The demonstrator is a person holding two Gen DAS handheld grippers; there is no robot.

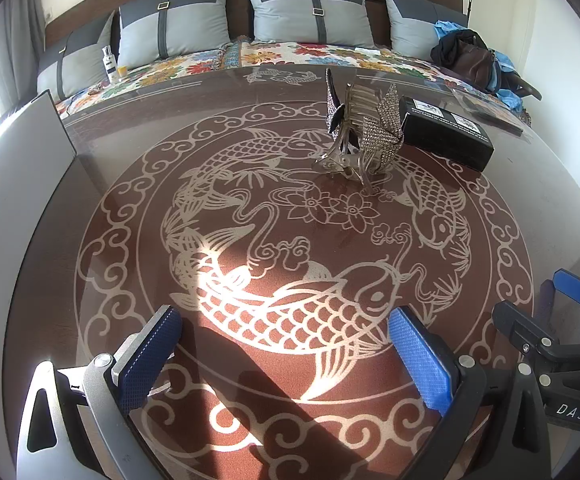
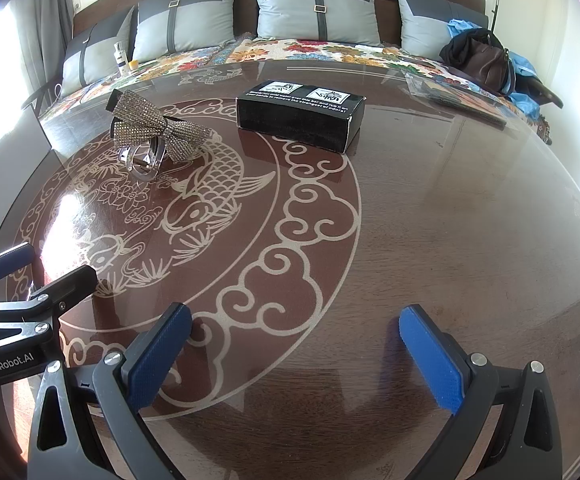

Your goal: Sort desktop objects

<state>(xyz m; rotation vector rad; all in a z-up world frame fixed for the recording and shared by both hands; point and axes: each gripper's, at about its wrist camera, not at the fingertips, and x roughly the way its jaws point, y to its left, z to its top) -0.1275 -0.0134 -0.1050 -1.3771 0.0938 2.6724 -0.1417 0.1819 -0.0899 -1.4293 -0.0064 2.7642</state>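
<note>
Over on the far left at nine o'clock, a pale board (image 1: pixel 21 152) propped at the edge of the glossy table (image 2: pixel 470 220). Low at seven o'clock in the right wrist view, the left gripper (image 2: pixel 45 266), side-on there; from its own camera, spread wide above the fish pattern, blue pads (image 1: pixel 151 354) well apart, nothing between them. Up at eleven o'clock from the right gripper, the rhinestone bow hair claw (image 2: pixel 157 128), sitting on the patterned ring, tilted on its clear teeth. Just right of it at twelve o'clock, the black box (image 2: pixel 302 118), lying flat, white labels up; claw and box near each other, whether touching cannot tell. Down at six o'clock, the right gripper (image 2: pixel 296 354), equally gaping, holding nothing, hovering over bare wood. Far back at one o'clock, a brown bag (image 2: pixel 486 60) on the sofa.
</note>
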